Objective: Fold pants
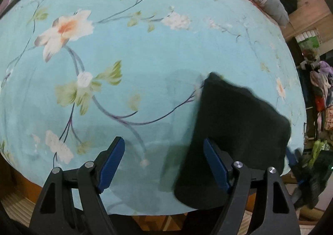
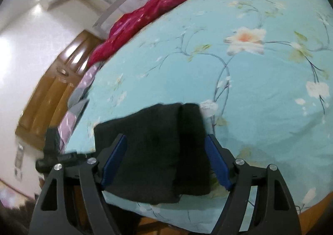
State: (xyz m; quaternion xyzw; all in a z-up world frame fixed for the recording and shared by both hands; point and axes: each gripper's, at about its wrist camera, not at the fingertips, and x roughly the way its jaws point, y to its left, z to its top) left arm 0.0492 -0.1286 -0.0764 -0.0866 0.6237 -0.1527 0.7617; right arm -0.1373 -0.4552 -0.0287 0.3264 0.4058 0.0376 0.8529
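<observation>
**Pants already in a small dark bundle near the bed's edge, both grippers empty**

So here's the layout. One pair of pants [image 2: 154,151], dark, folded into a compact block, lies on the floral blue bed cover [image 2: 249,89] close to its near edge. There's a seam-like line running up the middle of the block in the right wrist view, so it looks like two layers or legs side by side.

The right hand-held gripper [image 2: 165,162] is right over it: the bundle sits lower centre of that frame, between the spread blue pads, which aren't pressing on it. Jaws wide apart, nothing held. The bundle's long axis runs roughly bottom to top there, along the way the fingers point.

The left hand-held gripper [image 1: 163,164] is also spread wide and empty. In its view the pants [image 1: 239,131] lie lower right, mostly past its right finger, long axis tilted up-left.

My guess: the right one is nearer and better lined up for whatever's next.

Count: one pair of pants, two grippers, one bed. Red bedding [image 2: 145,20] is piled at the far side.
</observation>
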